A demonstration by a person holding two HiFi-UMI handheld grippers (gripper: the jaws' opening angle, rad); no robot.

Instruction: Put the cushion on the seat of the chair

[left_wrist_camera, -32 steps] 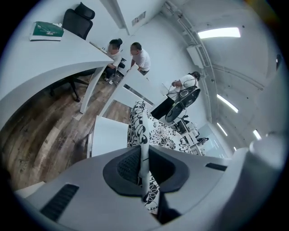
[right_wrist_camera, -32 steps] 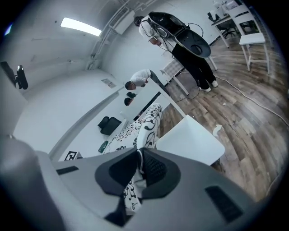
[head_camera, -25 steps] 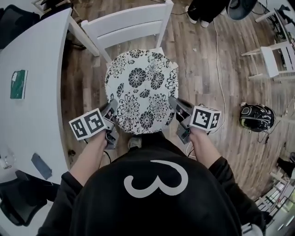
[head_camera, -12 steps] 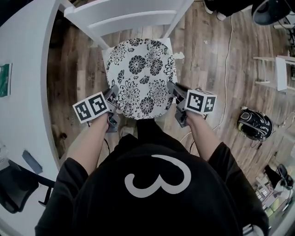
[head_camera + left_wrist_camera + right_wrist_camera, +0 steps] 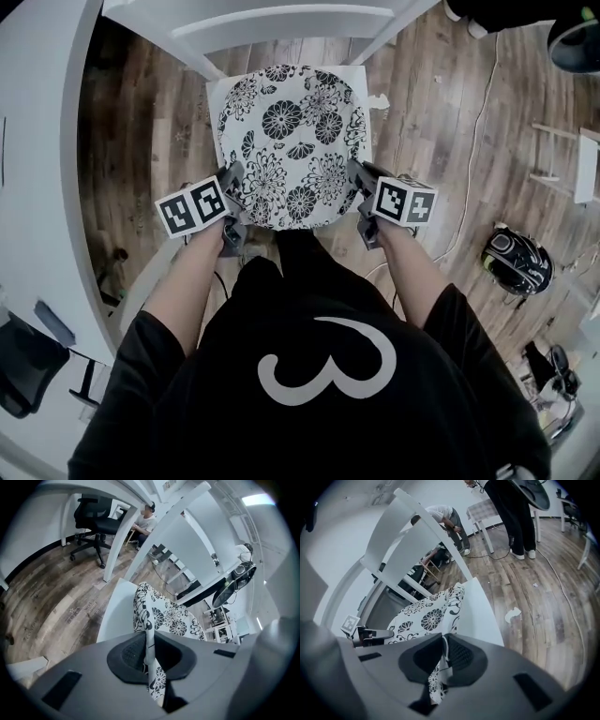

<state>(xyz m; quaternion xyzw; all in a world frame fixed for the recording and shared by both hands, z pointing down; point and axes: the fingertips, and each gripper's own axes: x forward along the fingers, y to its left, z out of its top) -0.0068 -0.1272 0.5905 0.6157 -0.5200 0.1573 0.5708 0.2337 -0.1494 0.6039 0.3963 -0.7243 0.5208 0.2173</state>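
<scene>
A round white cushion with black flowers lies over the white seat of a white chair, just in front of its slatted back. My left gripper is shut on the cushion's near left edge. My right gripper is shut on its near right edge. In both gripper views the fabric hem runs pinched between the dark pads, and the chair seat shows white close beneath. Whether the cushion rests fully on the seat I cannot tell.
A white table runs along the left, close to the chair. A black helmet-like object and a white cable lie on the wood floor at right. A black office chair and people stand farther off.
Both grippers have sunk with the cushion, from above the chair down onto its seat. The cushion now lies closer to the chair back. Both grips have held.
</scene>
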